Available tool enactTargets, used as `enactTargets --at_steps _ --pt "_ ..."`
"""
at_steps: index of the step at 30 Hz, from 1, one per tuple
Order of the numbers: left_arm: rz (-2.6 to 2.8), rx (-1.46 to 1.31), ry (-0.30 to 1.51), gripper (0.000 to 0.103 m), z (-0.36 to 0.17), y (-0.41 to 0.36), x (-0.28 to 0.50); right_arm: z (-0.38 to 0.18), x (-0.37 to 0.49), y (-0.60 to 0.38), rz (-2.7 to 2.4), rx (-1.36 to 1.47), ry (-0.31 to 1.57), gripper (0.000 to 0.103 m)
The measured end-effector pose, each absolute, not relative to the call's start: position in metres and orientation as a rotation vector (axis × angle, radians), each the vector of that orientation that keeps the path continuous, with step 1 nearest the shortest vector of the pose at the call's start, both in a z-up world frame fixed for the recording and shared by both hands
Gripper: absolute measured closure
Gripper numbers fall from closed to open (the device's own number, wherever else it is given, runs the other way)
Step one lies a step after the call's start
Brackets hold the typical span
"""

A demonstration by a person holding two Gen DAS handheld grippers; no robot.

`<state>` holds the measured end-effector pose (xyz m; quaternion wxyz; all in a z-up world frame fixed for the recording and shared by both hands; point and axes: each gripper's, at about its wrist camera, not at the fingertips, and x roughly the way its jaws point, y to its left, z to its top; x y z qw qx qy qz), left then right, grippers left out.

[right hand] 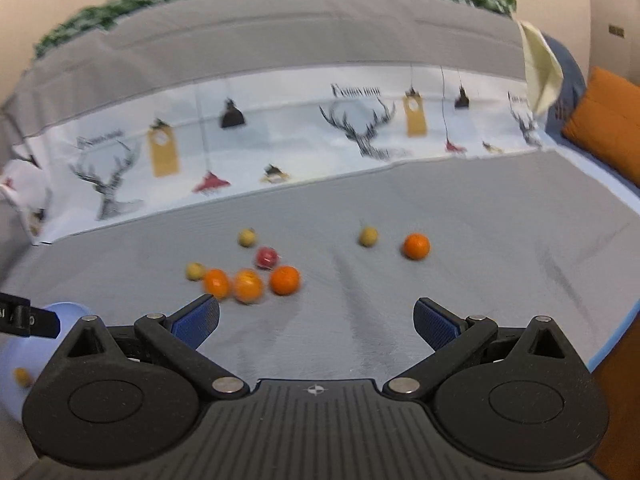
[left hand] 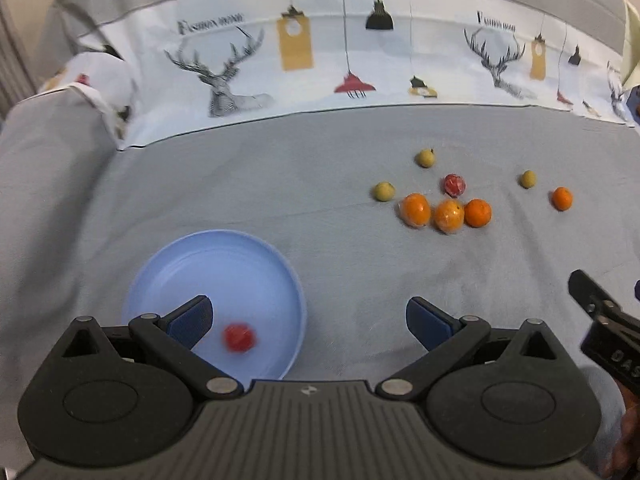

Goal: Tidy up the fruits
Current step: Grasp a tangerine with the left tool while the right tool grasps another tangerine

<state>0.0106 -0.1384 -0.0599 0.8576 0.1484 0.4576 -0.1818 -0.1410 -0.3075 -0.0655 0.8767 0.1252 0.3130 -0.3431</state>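
Apparently empty, both grippers gape — left gripper (left hand: pixel 308 320) over the blue plate (left hand: pixel 280 256)

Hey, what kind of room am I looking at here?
Probably a bedroom: the fruit lies on a grey bedsheet, with a deer-print bedding fold behind and an orange cushion at the side.

We log two wrist fisheye views, both looking forward and downward over a grey cloth (left hand: pixel 280 200) toward a deer-print fabric band (left hand: pixel 224 80) at the far edge. The left view sits close above the blue plate (left hand: pixel 256 248), low and near. The right view stands just to its right, catching only the plate's edge (right hand: pixel 68 312) at lower left. Both share the cluster of three oranges (left hand: pixel 448 214) (right hand: pixel 248 284) in mid-distance. The right view is motion-blurred.
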Motion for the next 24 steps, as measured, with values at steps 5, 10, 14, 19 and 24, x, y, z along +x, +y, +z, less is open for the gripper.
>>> enactTargets --at_steps 5,10,14,19,24 --pt "-0.401 0.355 0.964 0.000 -0.093 -0.182 0.047 -0.109 -0.100 -0.345 -0.748 0.253 0.726 0.001" --pt "-0.425 0.369 1.009 0.000 -0.130 -0.215 0.083 -0.152 -0.057 -0.377 -0.734 0.211 0.788 0.001" --pt "-0.398 0.346 1.035 0.000 -0.146 -0.218 0.104 -0.184 -0.027 -0.398 -0.716 0.208 0.819 0.001" --pt "-0.406 0.366 1.060 0.000 -0.162 -0.230 0.118 -0.210 -0.002 -0.405 -0.667 0.162 0.839 0.001" --pt "-0.455 0.359 1.058 0.000 -0.174 -0.254 0.122 -0.212 -0.008 -0.416 -0.764 0.131 0.785 0.001"
